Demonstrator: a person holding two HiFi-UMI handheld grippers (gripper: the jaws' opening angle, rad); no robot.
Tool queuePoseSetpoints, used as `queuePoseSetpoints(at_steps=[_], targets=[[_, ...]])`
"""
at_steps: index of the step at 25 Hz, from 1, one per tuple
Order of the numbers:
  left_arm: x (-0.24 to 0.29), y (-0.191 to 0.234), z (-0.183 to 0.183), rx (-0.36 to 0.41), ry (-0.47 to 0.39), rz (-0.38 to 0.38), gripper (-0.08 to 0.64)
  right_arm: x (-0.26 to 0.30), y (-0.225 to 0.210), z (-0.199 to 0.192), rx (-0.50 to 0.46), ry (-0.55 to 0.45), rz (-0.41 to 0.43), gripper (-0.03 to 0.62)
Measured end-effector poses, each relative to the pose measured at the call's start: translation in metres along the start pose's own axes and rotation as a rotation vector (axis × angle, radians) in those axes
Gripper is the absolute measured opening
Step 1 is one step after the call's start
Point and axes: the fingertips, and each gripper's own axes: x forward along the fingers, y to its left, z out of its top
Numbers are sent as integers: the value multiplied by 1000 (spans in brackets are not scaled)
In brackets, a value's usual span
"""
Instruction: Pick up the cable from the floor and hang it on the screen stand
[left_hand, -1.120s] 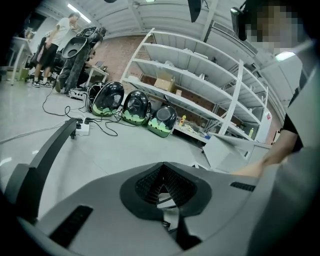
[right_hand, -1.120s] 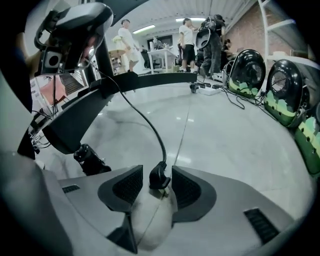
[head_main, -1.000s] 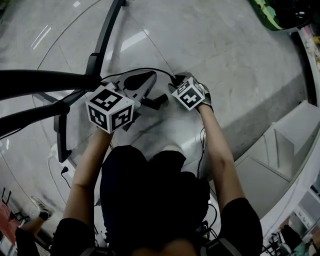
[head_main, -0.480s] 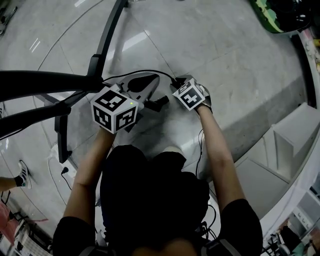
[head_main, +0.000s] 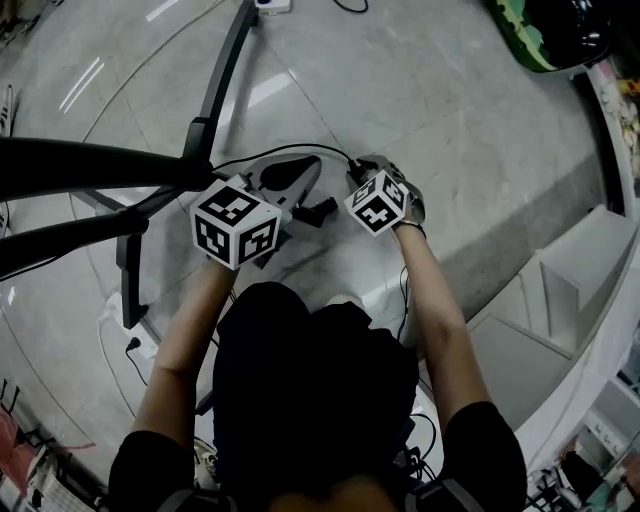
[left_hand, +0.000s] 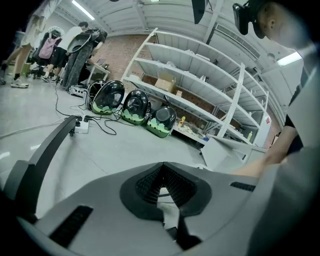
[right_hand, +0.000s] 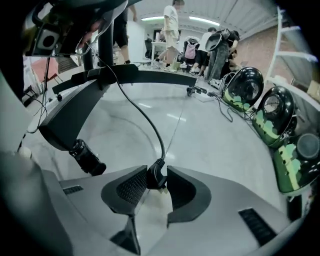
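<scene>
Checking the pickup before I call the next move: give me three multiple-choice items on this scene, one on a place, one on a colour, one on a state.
1. Where is the cable plug?
A. between the right claw's pads
B. on a shelf
C. in the left claw

2. What colour is the cable?
A. white
B. black
C. red

3. How does the left claw stand?
A. wide open
B. shut on the cable
C. shut, empty

Key:
1 A: the right gripper view shows the plug between the pads as the jaws close on it.
2 B: it runs black across the pale floor.
3 C: the left gripper view shows the tips together, nothing between.
</scene>
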Motion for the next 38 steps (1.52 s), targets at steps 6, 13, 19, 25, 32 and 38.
queuePoseSetpoints(at_steps=[6, 13, 19, 25, 32, 38], targets=[[-6, -13, 27, -6, -3, -12, 8, -51, -36, 28, -79, -5, -139, 140], [-21, -38, 84, -15, 13, -15, 8, -139, -67, 84, -110, -60, -291, 138], [-40, -80, 142, -10, 49, -31, 8, -225, -81, 110, -96, -18, -364, 135], [-70, -128, 211, -4, 62, -26, 6, -316, -88, 141, -63, -29, -407, 132], [-123, -180, 283, -45, 43, -8, 8, -419, -75, 182, -62, -63, -458, 132], [-157, -215, 333, -58, 23, -9, 8, -481, -65, 198, -38, -35, -468, 132]])
